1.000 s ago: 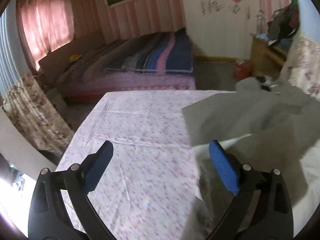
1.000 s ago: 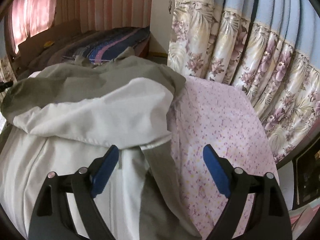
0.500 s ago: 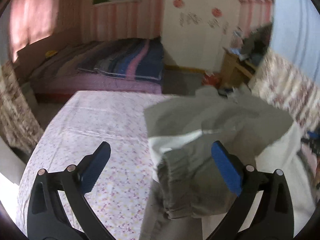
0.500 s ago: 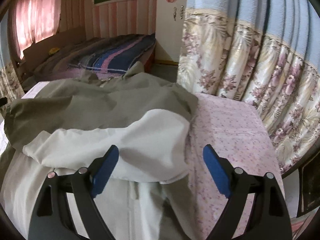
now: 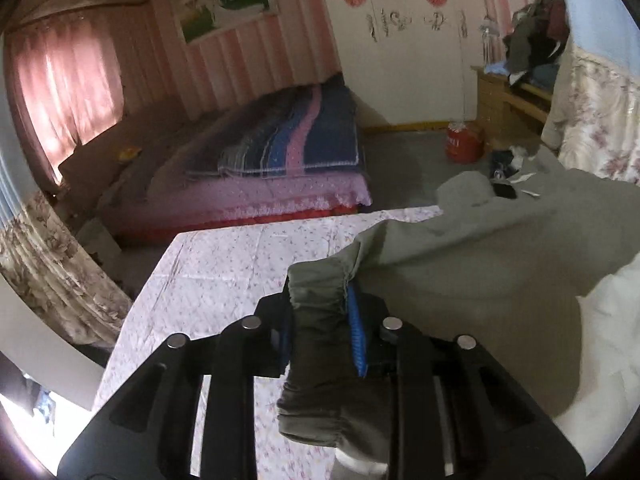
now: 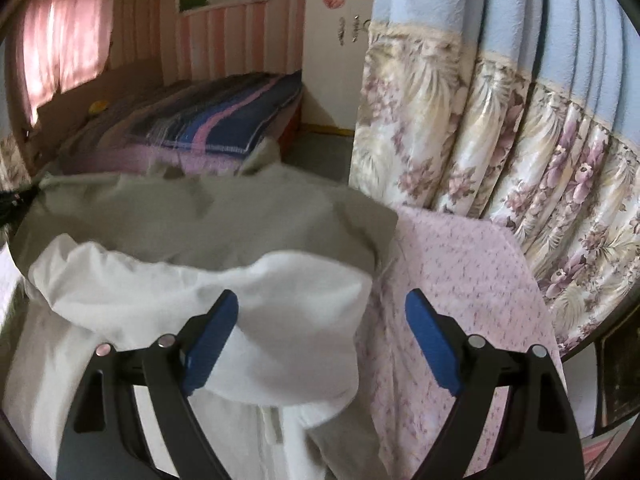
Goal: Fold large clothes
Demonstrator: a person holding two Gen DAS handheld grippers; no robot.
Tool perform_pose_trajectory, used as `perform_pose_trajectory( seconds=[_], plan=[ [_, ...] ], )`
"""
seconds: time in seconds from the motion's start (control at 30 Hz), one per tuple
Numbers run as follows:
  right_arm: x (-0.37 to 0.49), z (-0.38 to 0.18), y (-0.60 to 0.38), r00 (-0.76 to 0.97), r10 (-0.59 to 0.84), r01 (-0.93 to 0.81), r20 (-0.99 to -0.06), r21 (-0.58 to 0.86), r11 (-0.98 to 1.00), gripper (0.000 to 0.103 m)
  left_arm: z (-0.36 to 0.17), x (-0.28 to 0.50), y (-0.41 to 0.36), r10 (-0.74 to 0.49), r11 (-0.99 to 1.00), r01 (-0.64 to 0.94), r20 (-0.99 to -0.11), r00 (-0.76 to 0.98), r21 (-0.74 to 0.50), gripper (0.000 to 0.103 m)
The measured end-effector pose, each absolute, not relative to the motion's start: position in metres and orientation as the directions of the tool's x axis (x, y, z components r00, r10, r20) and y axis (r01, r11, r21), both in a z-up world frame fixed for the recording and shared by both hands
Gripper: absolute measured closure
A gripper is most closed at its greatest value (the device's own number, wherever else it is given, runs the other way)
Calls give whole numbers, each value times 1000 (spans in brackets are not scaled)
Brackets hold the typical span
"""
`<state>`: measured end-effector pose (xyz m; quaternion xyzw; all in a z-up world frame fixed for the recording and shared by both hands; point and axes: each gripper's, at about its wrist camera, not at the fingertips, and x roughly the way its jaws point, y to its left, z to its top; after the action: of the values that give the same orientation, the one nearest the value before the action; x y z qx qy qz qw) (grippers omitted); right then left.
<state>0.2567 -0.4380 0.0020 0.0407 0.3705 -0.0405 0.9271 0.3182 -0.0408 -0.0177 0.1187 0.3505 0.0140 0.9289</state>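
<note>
A large grey-green and white jacket (image 5: 500, 264) lies on a table with a pink floral cloth (image 5: 224, 280). My left gripper (image 5: 320, 320) is shut on the jacket's elastic grey-green cuff (image 5: 316, 292), which bunches between the blue pads. In the right wrist view the jacket (image 6: 208, 292) is folded over itself, grey-green part behind, white part in front. My right gripper (image 6: 320, 340) is open just above the white part, holding nothing.
A bed with a striped blanket (image 5: 288, 140) stands beyond the table. A floral curtain (image 6: 500, 140) hangs close on the right. A red container (image 5: 464, 142) and a wooden shelf with clothes (image 5: 516, 92) are at the back right. The floral cloth (image 6: 460, 280) shows right of the jacket.
My left gripper moved right onto the jacket and shut on its cuff. My right gripper stayed open and drifted slightly over the white part.
</note>
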Motion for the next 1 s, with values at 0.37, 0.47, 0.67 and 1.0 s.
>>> perform_pose_trajectory(
  seconds=[0.37,0.47,0.67,1.0],
  plan=[
    [257,-5,-436,686,2,103,-728,99,990,17,-36,300,-11,125,981,15,-687,716,193,6],
    [238,7,-440,705,-19,97,-709,69,993,17,-14,269,3,113,984,7,-659,744,177,3],
    [201,-12,-452,657,-35,103,-753,44,994,17,-23,208,6,66,991,39,-711,700,130,3],
    [202,-66,-455,529,-15,113,-848,53,992,72,-91,200,-14,24,992,91,-822,569,92,40]
  ],
)
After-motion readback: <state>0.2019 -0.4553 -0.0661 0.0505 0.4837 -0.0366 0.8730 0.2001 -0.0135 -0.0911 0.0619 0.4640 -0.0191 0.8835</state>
